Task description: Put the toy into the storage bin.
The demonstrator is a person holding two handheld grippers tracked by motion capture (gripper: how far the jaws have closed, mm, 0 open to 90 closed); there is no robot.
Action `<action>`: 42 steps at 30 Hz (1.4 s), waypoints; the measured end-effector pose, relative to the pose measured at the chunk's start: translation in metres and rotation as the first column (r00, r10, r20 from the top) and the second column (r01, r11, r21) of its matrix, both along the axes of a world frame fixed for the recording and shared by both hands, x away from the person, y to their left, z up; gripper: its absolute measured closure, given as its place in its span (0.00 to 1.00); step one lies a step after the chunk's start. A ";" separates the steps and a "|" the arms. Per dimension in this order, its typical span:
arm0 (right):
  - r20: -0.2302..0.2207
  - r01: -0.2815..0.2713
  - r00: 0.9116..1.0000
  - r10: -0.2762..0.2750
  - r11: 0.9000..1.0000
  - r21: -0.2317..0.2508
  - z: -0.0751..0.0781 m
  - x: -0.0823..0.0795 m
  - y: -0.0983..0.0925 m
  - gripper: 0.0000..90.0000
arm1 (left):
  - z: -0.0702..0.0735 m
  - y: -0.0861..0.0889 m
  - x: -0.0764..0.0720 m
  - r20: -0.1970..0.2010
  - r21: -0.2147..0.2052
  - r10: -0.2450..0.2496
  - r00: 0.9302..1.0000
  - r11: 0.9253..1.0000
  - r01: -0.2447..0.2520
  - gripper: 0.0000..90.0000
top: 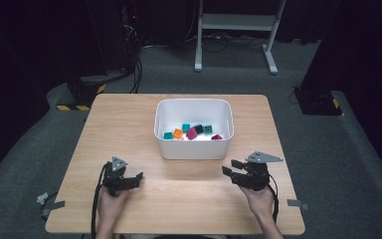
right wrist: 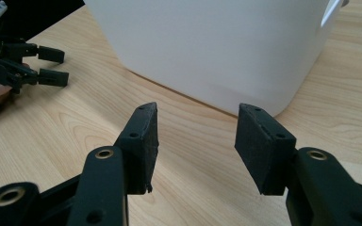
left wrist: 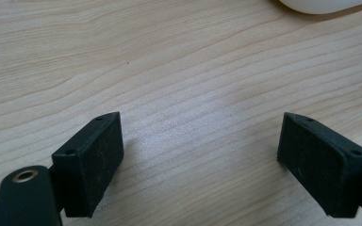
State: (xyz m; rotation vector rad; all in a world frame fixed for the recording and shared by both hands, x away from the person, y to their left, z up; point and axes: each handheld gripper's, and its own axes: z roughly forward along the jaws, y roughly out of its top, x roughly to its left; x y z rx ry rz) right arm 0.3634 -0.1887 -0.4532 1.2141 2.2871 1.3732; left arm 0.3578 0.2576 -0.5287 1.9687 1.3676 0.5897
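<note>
While both grippers (top: 231,168) gape, bin (top: 194,148) btwn.

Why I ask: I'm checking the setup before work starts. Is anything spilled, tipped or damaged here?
Nothing stands out. The white bin sits upright on the table with the coloured blocks inside, none spilled onto the wood.

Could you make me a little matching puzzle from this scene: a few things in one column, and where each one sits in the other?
Things:
1. white bin
2. coloured blocks
3. left tool
4. right tool

Places:
A. inside the white bin
B. middle of the table, far side
C. near edge of the table, right of the bin
D. near edge of the table, left of the bin

Pairs: 1-B, 2-A, 3-D, 4-C
</note>
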 end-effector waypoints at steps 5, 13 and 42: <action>0.002 0.000 1.000 0.000 1.000 -0.019 -0.007 -0.002 0.003 0.55 | 0.000 0.000 0.000 0.000 0.000 0.000 1.000 1.000 0.000 0.17; 0.003 -0.001 1.000 0.001 0.994 -0.110 -0.027 -0.004 0.014 0.55 | 0.000 0.000 0.000 0.000 -0.001 0.000 1.000 1.000 0.000 0.17; 0.023 0.035 0.999 -0.030 0.958 -0.284 -0.071 -0.008 0.034 0.36 | 0.000 0.000 0.000 0.000 -0.001 -0.002 1.000 1.000 0.002 0.17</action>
